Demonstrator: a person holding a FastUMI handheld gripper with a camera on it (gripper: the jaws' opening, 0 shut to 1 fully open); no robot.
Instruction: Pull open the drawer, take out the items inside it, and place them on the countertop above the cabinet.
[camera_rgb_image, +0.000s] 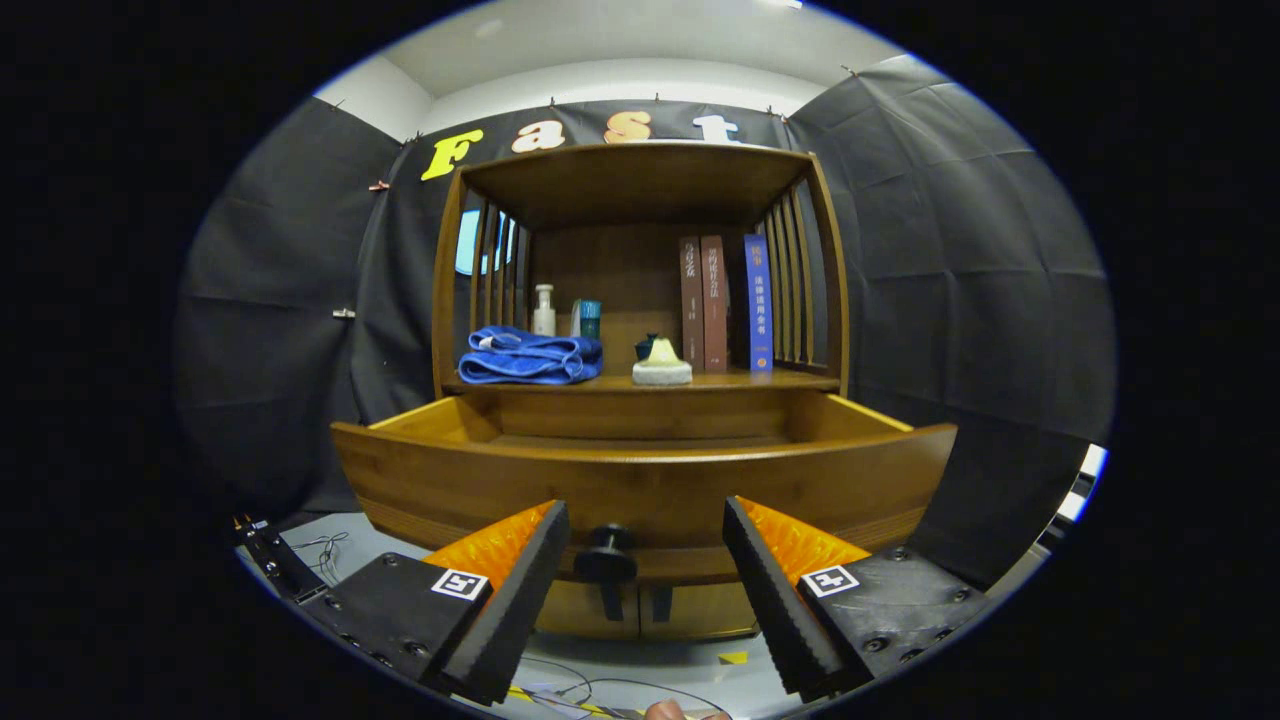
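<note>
A wooden cabinet stands ahead with its drawer (640, 480) pulled out toward me. The drawer's dark round knob (606, 552) sits between my fingers, a little ahead of their tips. My gripper (646, 525) is open and touches nothing. The drawer's front hides most of its inside, so I cannot tell what lies in it. On the countertop (800, 380) above the drawer lie a folded blue towel (530, 357) and a small pale item on a round base (661, 367).
At the back of the countertop stand a white bottle (543, 310), a teal cup (590, 318) and three upright books (725, 303). A shelf roof and slatted sides enclose the countertop. Cables (325, 548) lie on the floor at the left.
</note>
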